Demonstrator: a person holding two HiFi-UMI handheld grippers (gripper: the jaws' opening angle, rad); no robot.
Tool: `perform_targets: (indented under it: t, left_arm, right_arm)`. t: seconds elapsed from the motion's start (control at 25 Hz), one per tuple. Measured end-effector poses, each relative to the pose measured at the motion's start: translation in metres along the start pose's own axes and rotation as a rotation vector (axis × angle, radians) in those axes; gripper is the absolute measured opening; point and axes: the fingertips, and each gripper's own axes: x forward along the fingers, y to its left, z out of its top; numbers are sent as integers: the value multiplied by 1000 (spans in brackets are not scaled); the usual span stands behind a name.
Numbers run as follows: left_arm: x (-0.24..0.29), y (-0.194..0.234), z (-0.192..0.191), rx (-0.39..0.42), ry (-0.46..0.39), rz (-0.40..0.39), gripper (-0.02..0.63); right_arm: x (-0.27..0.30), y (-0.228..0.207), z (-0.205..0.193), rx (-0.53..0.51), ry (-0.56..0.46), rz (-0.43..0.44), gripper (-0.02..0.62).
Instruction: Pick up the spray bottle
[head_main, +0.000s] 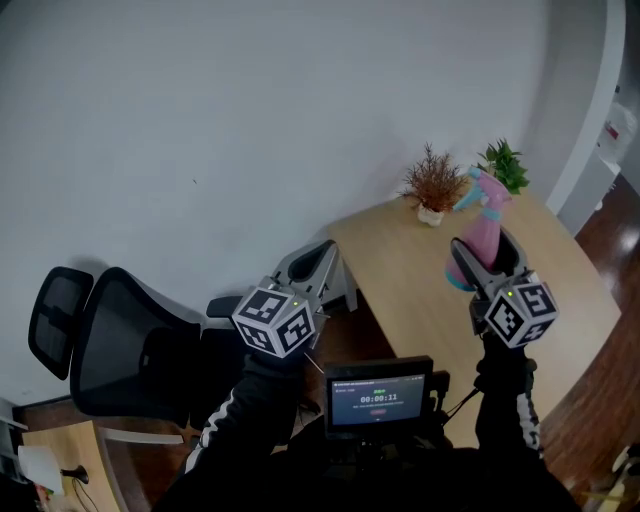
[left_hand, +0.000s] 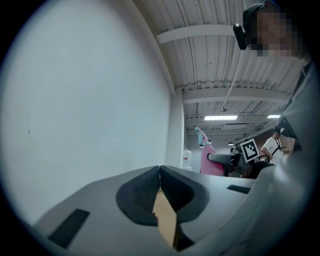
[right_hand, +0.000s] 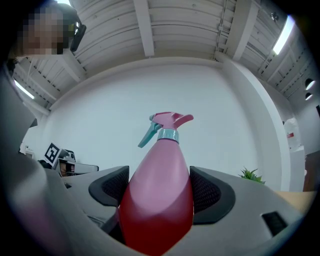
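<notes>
Here, the right gripper (head_main: 486, 258) grasps the spray bottle (head_main: 482, 228): in the right gripper view its dark ribbed fingers (right_hand: 207, 192) press on both sides of the pink body, low down. The bottle stands upright between them, its teal trigger (right_hand: 146, 136) pointing to that view's left under the pink nozzle head. In the head view the bottle is held over the wooden bench (head_main: 410, 290), nearer the person than two small potted plants at the far edge. One is a brownish dry plant (head_main: 432, 183) in a white pot, the other a green plant (head_main: 503, 165) just to its right. The left gripper (head_main: 318, 262) is held off the bench's left edge, above a black office chair (head_main: 120, 350). Its fingers are clenched together with nothing between them. Far off to the right in the left gripper view, the pink bottle shows beside the right gripper's marker cube (left_hand: 249, 148). A small screen (head_main: 378, 395) sits low between the person's sleeves.
</notes>
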Motion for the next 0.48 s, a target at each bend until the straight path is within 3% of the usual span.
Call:
perform_targets:
  t: [0.48]
  left_arm:
    - [-3,-2,5,-5,-4,2,6]
  right_arm:
    - [0,6,2,-28,15,7,365]
